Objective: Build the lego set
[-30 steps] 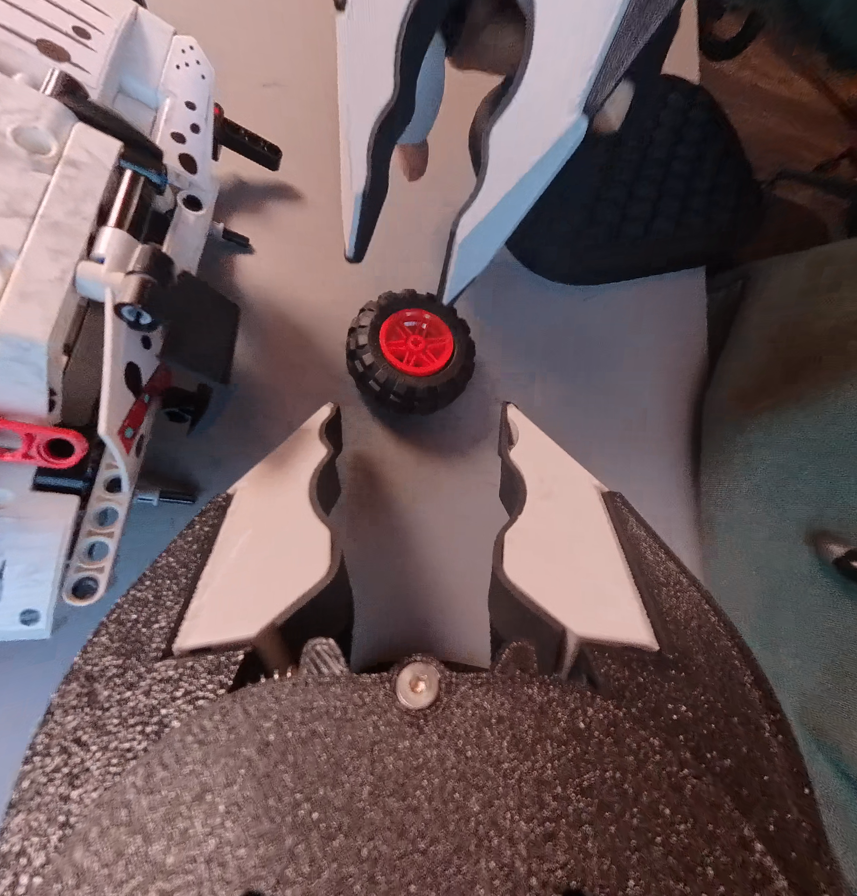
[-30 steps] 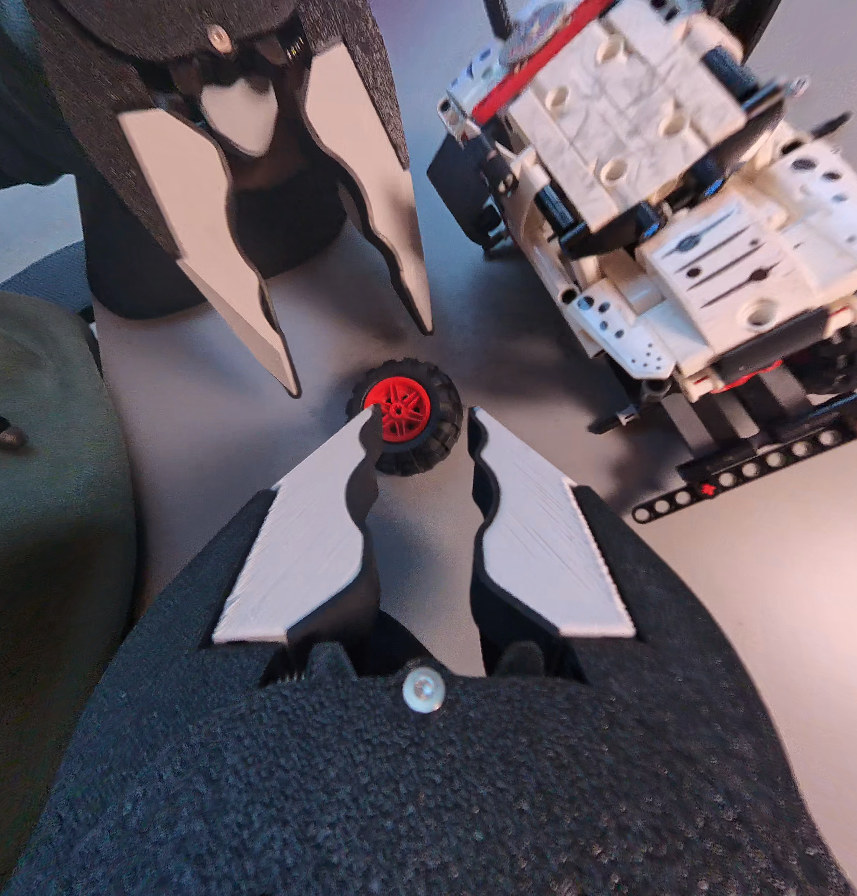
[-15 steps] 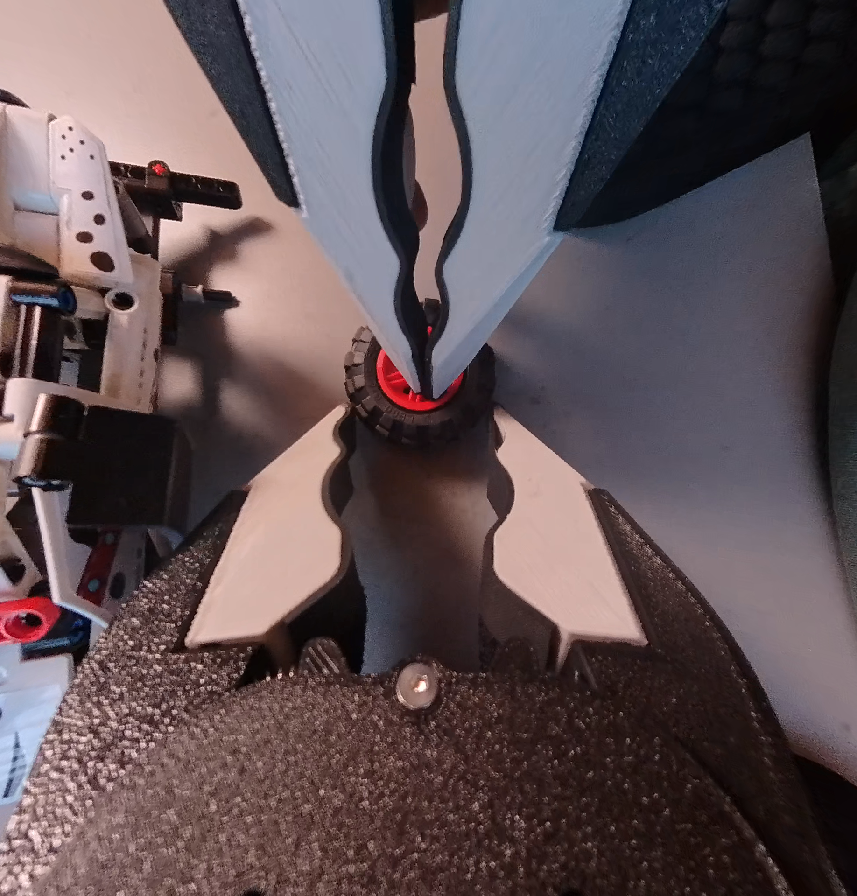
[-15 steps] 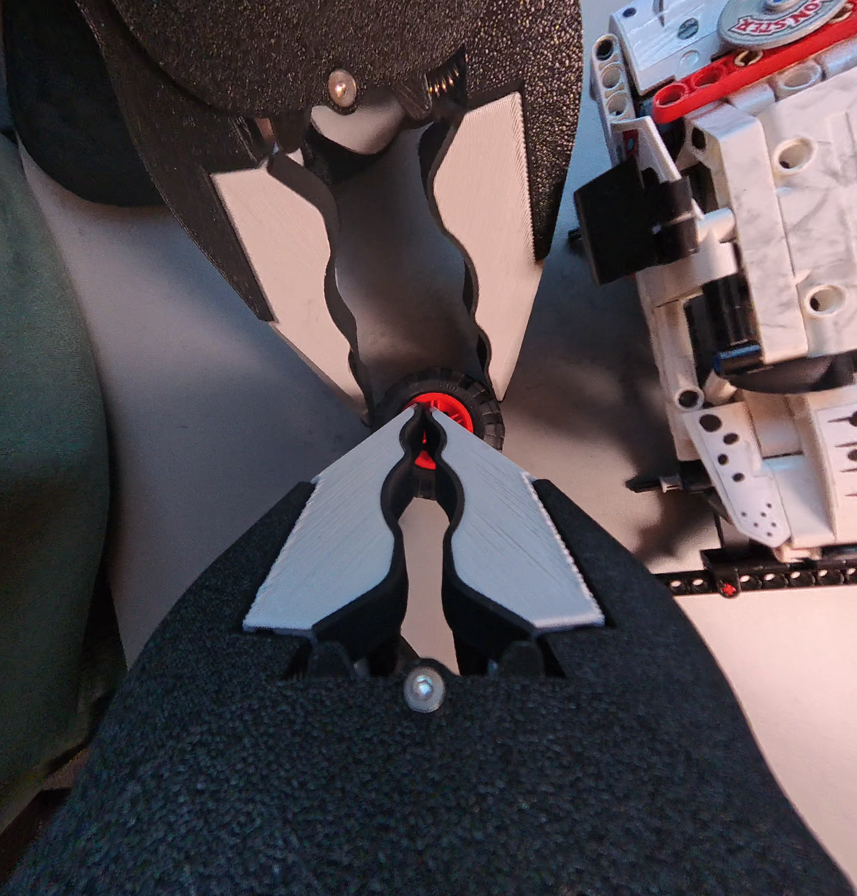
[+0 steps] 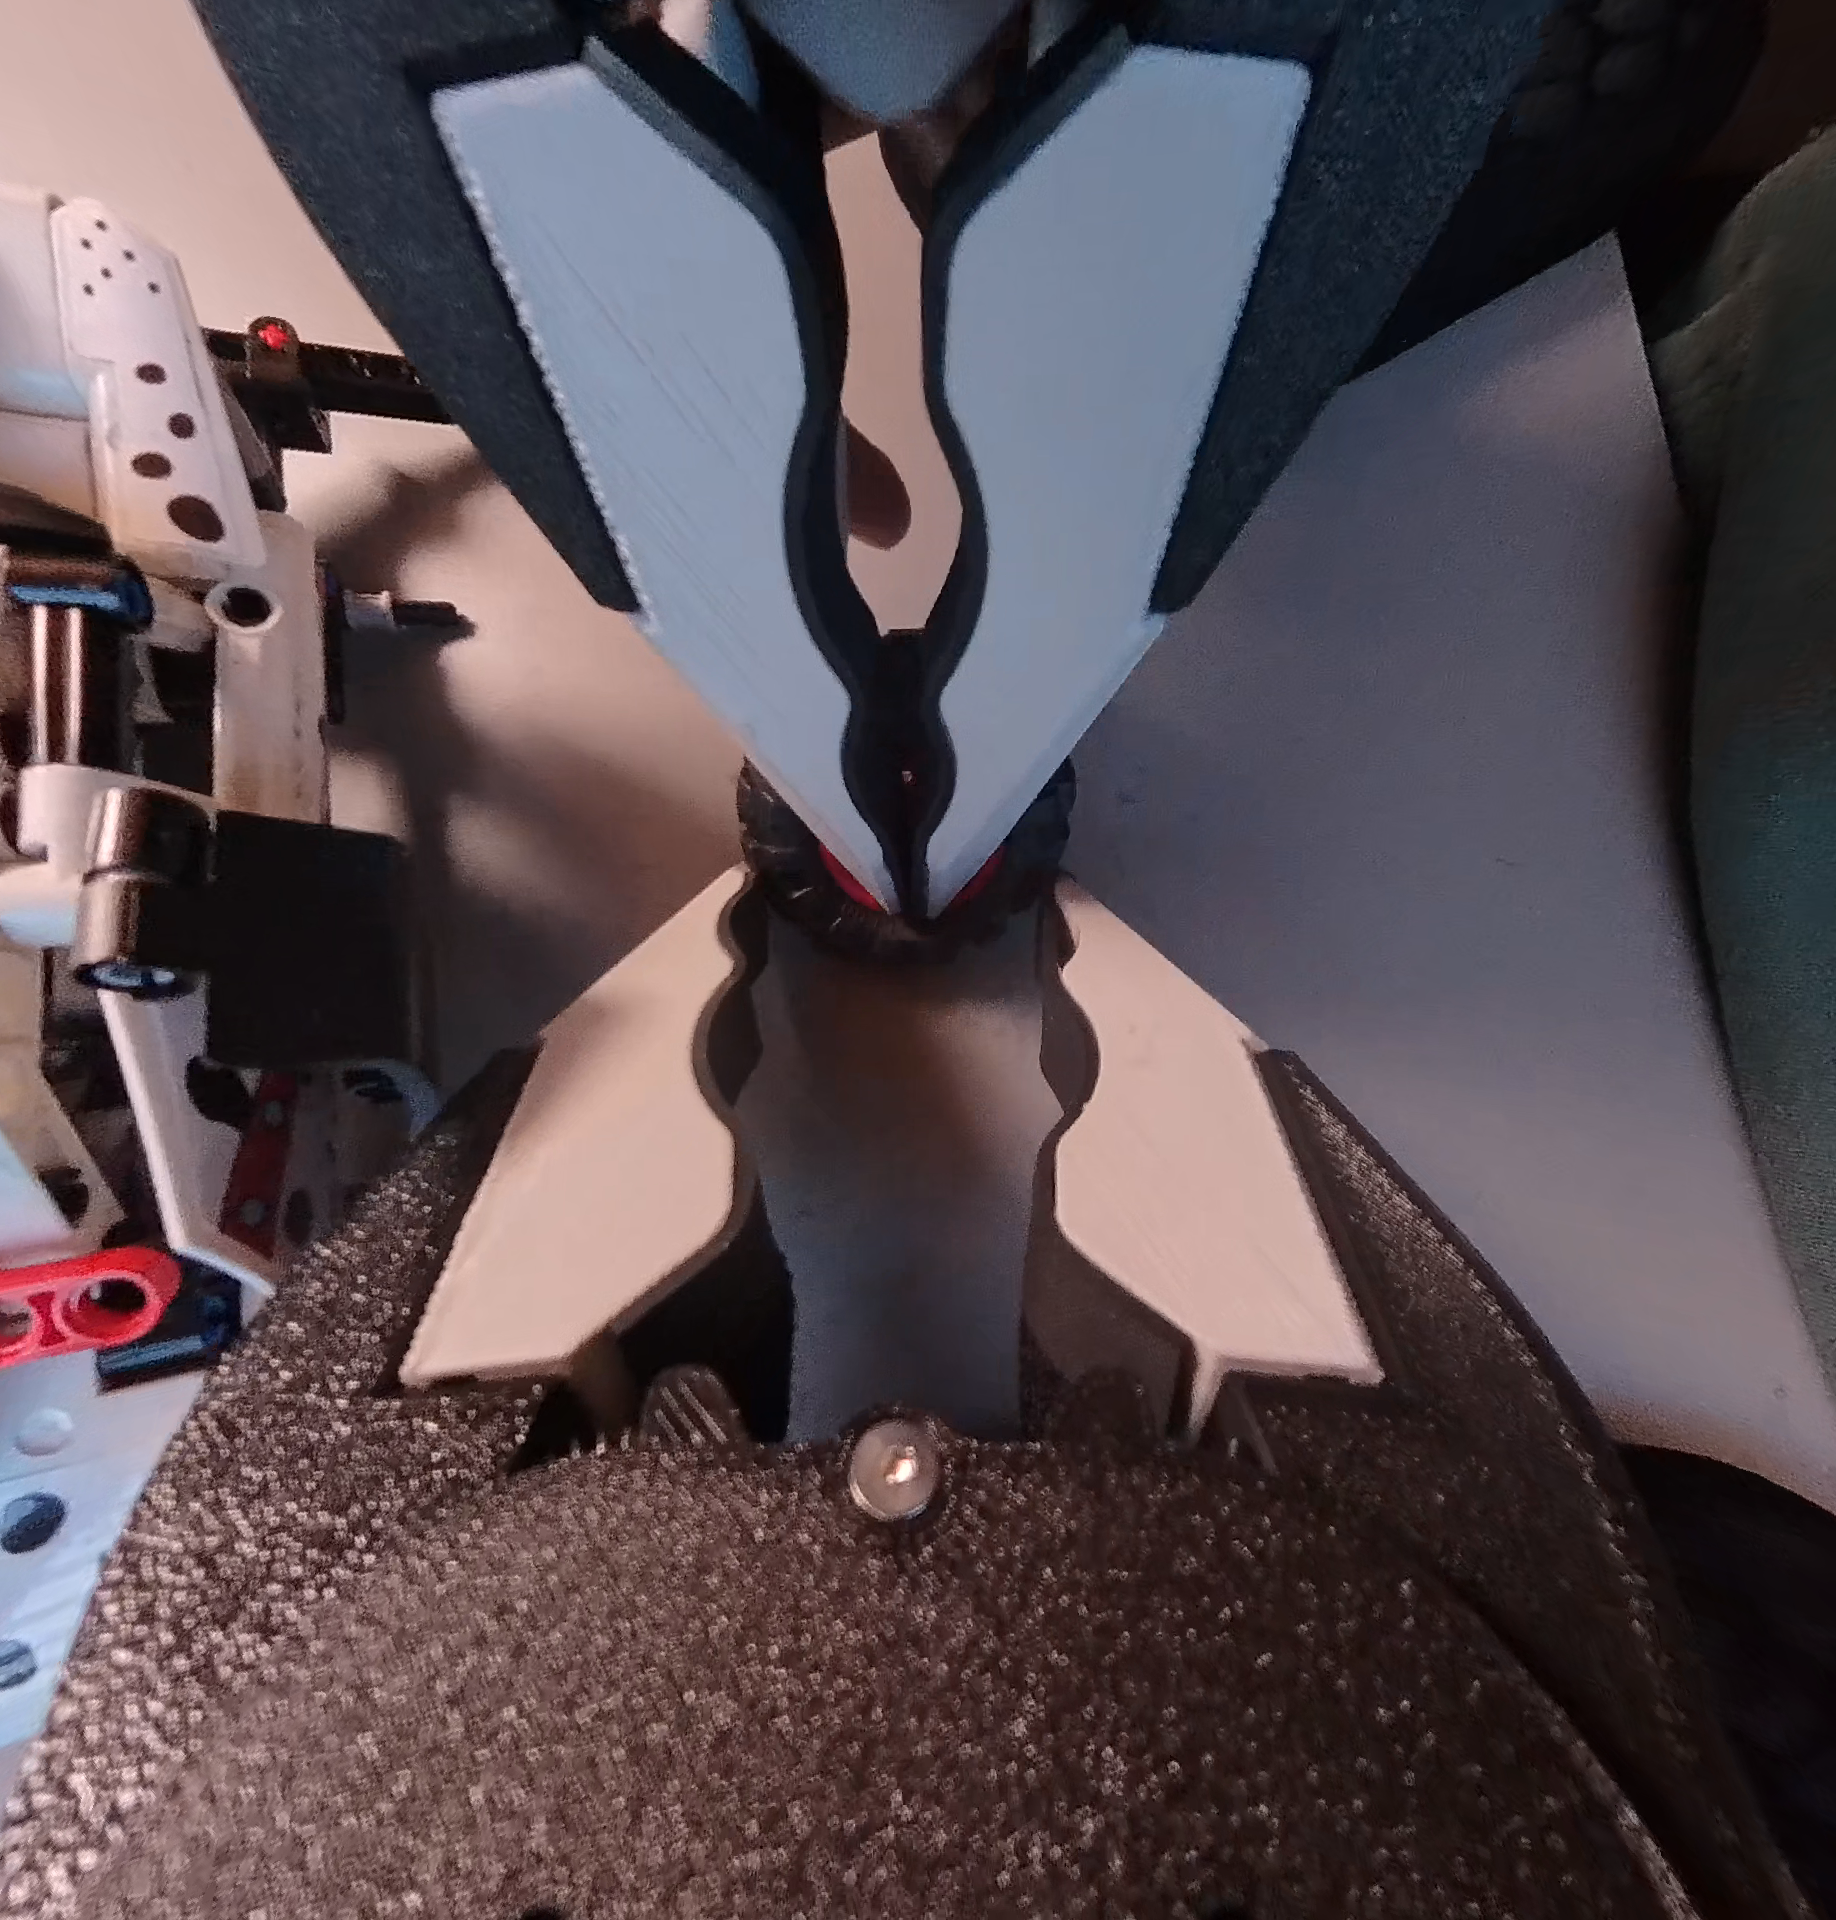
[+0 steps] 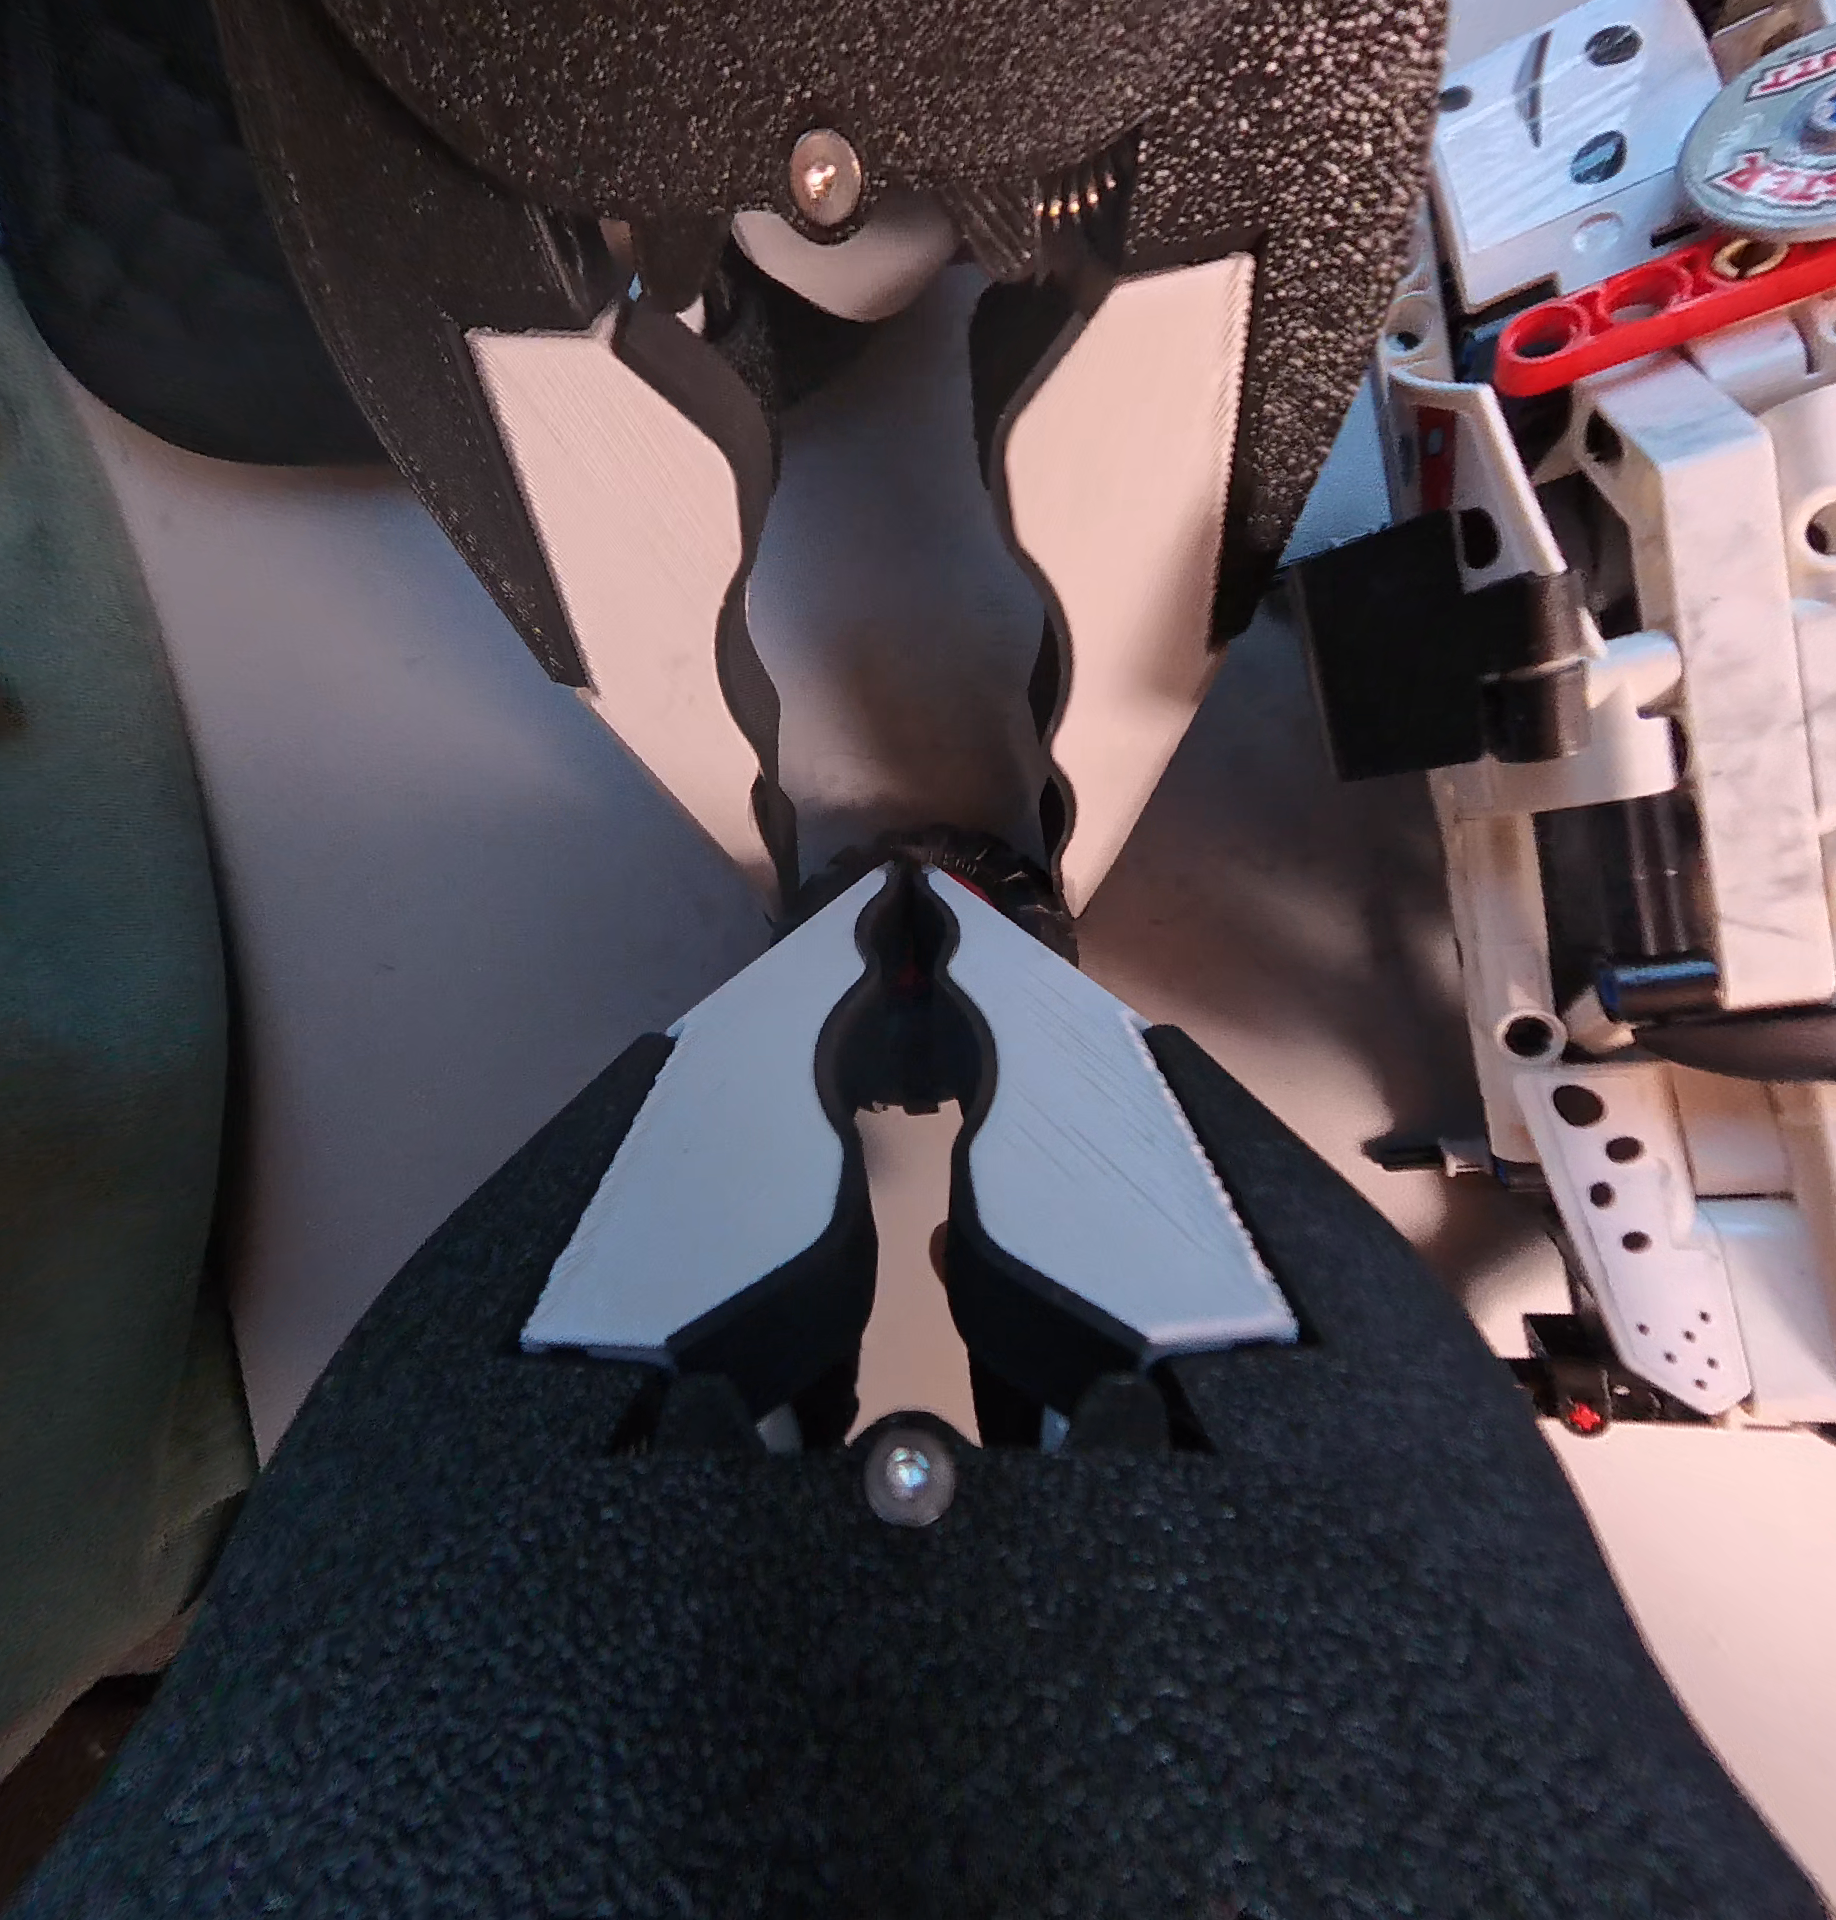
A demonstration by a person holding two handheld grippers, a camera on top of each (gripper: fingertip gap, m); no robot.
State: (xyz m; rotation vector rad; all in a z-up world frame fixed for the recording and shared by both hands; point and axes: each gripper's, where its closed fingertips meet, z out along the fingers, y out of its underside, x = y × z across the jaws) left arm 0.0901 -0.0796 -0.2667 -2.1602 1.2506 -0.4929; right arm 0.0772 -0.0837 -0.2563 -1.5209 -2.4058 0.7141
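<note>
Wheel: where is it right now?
The wheel lies on the table, centre of both views, between the left gripper's open fingertips, right gripper shut over it, right of the model.

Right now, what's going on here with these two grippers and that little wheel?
A person is working two handheld grippers on a small black rubber wheel with a red hub lying on the pale tabletop. The right gripper has its tips pressed nearly together over the red hub, though whether it is actually gripping is unclear. The left gripper is open, its fingers flanking the tyre on both sides. The partly built white and black brick vehicle sits alongside, apart from the wheel.
</note>
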